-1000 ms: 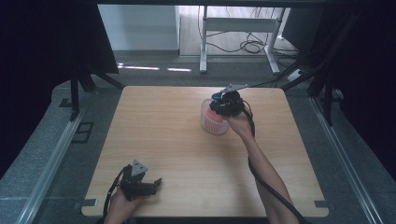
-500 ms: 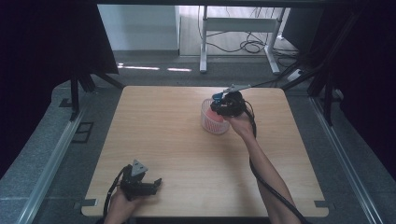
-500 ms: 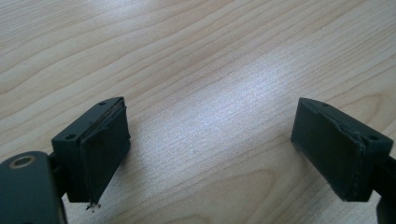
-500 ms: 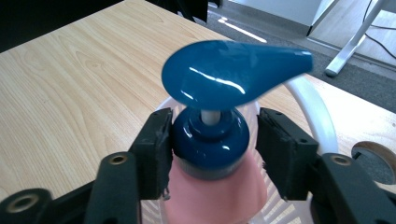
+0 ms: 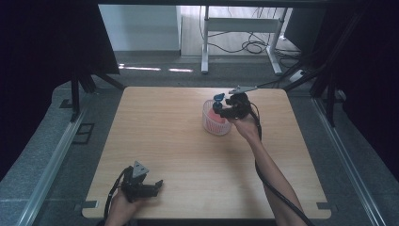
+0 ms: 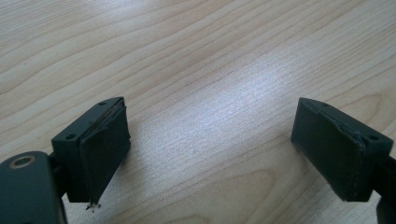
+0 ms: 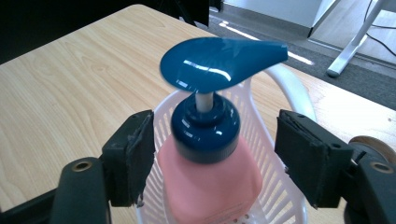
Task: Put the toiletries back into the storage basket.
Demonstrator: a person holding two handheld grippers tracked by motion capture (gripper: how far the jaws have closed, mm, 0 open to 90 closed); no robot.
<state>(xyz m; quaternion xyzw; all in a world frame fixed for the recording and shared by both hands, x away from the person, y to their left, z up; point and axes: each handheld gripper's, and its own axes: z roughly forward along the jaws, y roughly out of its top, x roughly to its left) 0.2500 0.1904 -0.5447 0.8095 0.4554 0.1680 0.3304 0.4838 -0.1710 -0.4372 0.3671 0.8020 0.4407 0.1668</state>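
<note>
a pale wood-grain table (image 5: pixel 188 141) stands on a grey floor, with a white desk frame and loose cables behind it. at the near left edge the left gripper (image 5: pixel 157 184) rests low over the bare wood, its fingers (image 6: pixel 100 149) spread wide with nothing between them. toward the far right a white slotted basket (image 5: pixel 209 123) sits on the table, holding a pink pump bottle (image 7: pixel 210 186) with a blue pump head (image 7: pixel 215 60). the right gripper (image 7: pixel 212 163) straddles the bottle's blue collar, its fingers parted and apart from it on either side.
</note>
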